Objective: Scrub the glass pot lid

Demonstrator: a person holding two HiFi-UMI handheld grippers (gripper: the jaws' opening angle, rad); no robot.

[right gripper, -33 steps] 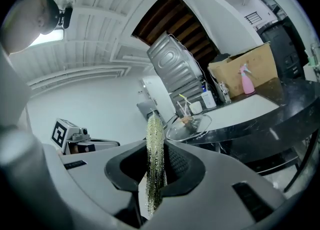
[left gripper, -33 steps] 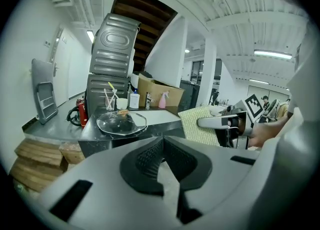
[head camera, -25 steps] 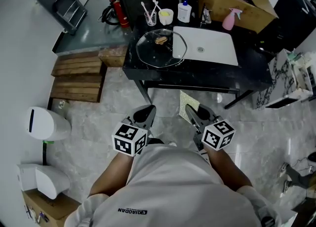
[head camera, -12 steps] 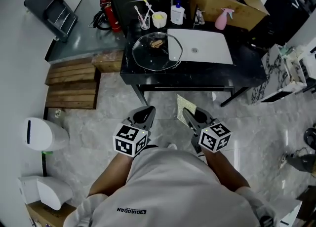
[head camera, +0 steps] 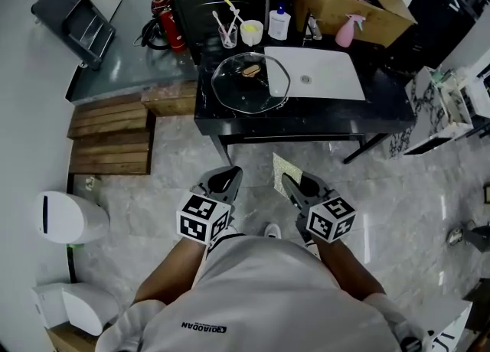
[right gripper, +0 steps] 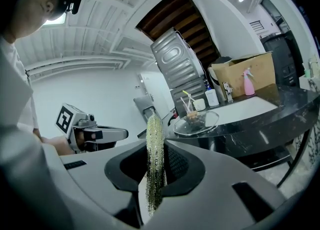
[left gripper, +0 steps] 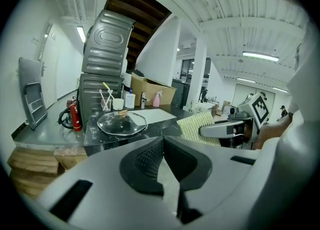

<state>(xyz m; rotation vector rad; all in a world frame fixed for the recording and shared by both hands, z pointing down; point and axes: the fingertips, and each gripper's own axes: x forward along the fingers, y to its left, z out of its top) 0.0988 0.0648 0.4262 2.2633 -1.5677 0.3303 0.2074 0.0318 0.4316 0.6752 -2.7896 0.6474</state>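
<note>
Glass pot lid point(head camera: 250, 83) straight ahead on the black counter point(head camera: 306, 117), well apart from both grippers.

We held the right gripper point(head camera: 293, 182) pinched on a green scouring pad point(head camera: 281, 170), edge-up; the left gripper point(head camera: 223, 179) was pressed together on nothing. The lid lay flat, knob up, just left of the sink point(head camera: 325, 75), roughly midway between the two. We judged the pad must travel forward and slightly left.
</note>
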